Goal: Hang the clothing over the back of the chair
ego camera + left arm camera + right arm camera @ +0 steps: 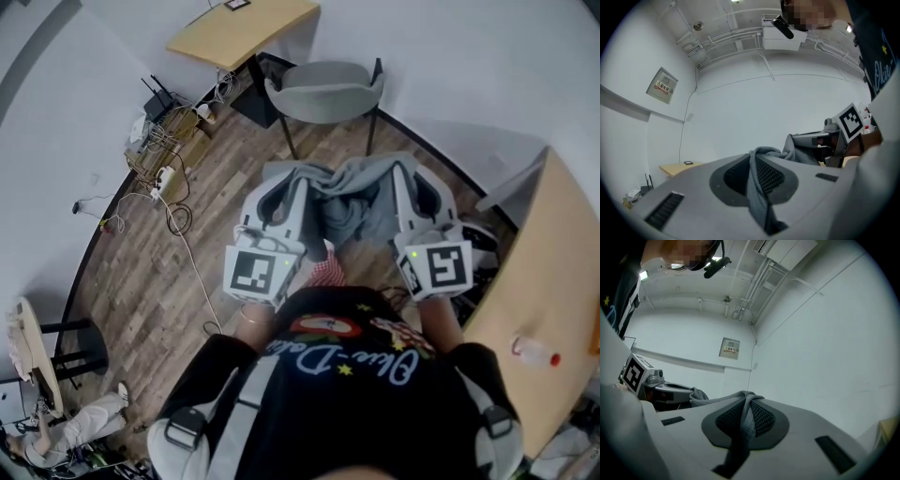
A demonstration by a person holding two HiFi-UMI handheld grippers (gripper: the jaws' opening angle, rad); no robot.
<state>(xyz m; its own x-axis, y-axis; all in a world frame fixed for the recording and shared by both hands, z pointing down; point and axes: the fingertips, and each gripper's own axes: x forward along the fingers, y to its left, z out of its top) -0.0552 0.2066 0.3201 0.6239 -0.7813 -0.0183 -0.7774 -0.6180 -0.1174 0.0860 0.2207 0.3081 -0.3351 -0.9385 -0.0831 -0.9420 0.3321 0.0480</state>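
1. My left gripper (pixel 284 192) has its jaws pinched together on a fold of the grey clothing (pixel 349 199). The cloth runs up between the pads and spills over the tip.
2. My right gripper (pixel 410 183) is closed the same way on another fold of that garment, jaws narrow, with fabric squeezed between them.
3. The clothing hangs bunched between the two grippers, held up in front of me above the wooden floor (pixel 169 281), with its middle sagging.
4. The chair (pixel 325 91), a grey shell on dark legs, stands beyond the garment near the curved wall, apart from the cloth.
5. A wooden desk (pixel 242 28) stands just beside the chair.
6. The tabletop (pixel 553 281) on my right carries a small clear bottle (pixel 534 352).
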